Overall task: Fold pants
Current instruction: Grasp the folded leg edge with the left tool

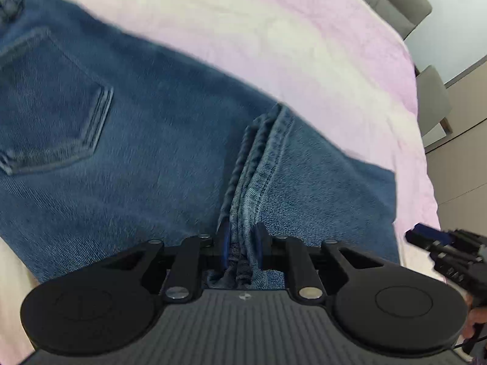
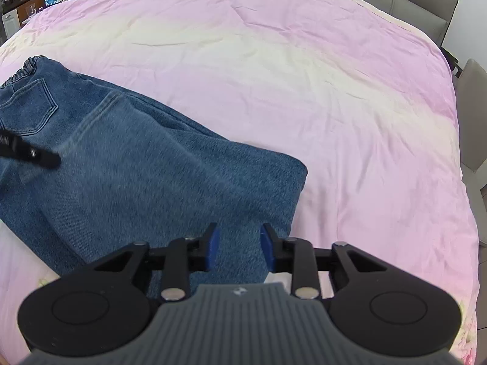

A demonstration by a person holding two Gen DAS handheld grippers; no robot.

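Blue jeans (image 1: 137, 140) lie folded lengthwise on a pink bedspread (image 1: 304, 45), back pocket (image 1: 51, 100) facing up at the left. My left gripper (image 1: 242, 237) is shut on a bunched ridge of the seam (image 1: 258, 164) at the near edge; denim fills the gap between its blue pads. In the right wrist view the jeans (image 2: 152, 167) spread to the left, with the elastic waistband (image 2: 27, 67) far left. Over their near right corner my right gripper (image 2: 239, 243) hovers open, flat denim showing between its blue pads. A black finger of the left gripper (image 2: 36, 153) pokes in at the left edge.
The pink and cream bedspread (image 2: 304, 76) stretches wide to the right of and beyond the jeans. A grey headboard (image 2: 426, 3) runs along the far side. A grey chair (image 2: 474, 115) stands off the right edge. Shelves with clutter (image 2: 30, 3) sit at the far left.
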